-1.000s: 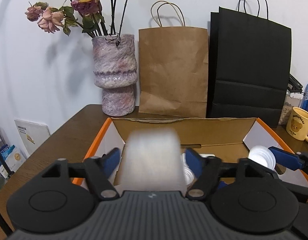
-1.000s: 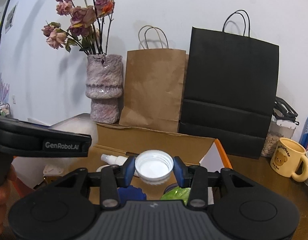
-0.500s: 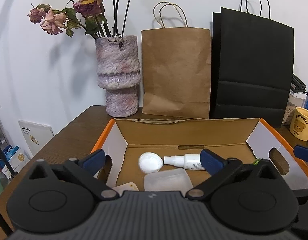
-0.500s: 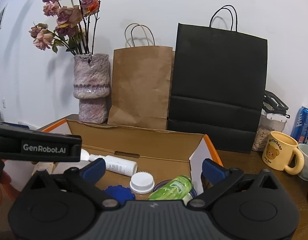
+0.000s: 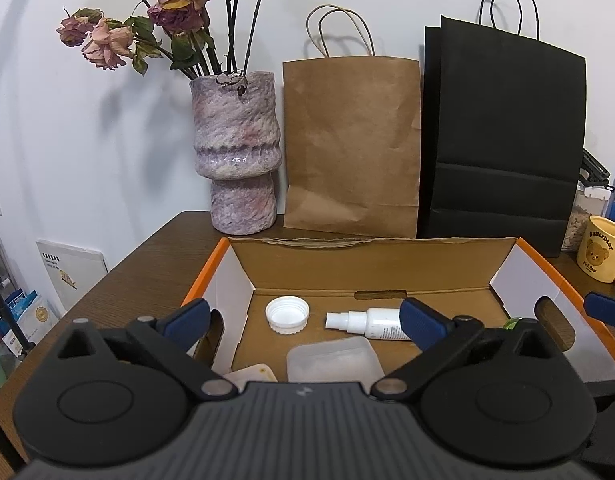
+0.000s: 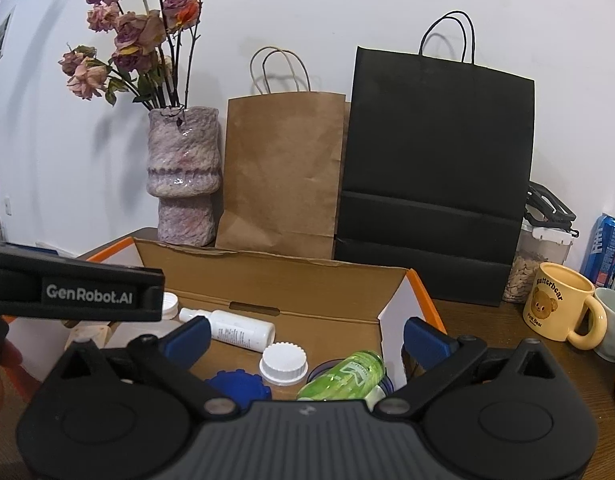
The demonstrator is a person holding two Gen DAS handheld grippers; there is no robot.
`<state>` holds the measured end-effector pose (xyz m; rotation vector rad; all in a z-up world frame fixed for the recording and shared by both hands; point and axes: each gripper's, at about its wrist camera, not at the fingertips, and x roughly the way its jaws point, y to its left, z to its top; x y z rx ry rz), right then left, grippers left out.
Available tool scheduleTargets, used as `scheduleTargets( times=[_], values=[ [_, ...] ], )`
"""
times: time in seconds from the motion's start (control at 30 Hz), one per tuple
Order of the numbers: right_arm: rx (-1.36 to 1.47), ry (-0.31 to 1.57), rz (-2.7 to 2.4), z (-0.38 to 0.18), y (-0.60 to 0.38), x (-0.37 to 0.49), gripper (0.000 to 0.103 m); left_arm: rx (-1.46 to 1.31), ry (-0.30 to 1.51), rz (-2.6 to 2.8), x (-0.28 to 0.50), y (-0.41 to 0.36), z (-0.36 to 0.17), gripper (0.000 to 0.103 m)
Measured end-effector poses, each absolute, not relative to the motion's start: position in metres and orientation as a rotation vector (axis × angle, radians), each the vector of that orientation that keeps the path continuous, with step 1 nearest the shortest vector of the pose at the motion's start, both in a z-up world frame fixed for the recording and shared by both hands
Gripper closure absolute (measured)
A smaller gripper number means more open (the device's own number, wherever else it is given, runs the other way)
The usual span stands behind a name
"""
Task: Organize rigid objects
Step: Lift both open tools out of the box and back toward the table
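I hold both hand-held grippers tipped slightly down over the cardboard box (image 5: 371, 264) on the bench (image 5: 147, 264), since that is where the loose items get collected. My left hand-held gripper (image 5: 303, 316) stands wide open and empty; the clear tub (image 5: 331, 360) lies just below it. My right hand-held gripper (image 6: 307, 332) is spread and empty too, above the white cap (image 6: 283, 362) and green bottle (image 6: 343, 376).

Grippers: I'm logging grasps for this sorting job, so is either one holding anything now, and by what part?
Nothing is held. The left gripper and right gripper both stand wide open above the orange-edged cardboard box, with nothing touching their blue fingers.
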<state>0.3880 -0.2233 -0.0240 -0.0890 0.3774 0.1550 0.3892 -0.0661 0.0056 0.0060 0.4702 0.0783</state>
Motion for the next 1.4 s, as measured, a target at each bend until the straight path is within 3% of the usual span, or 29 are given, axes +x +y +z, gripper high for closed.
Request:
scheduleTargets(
  times=[1.4],
  values=[
    [-0.074, 0.33, 0.107, -0.025, -0.266, 0.295, 0.0, -0.013, 0.454, 0.054, 0.3, -0.066, -0.006, 0.0]
  ],
)
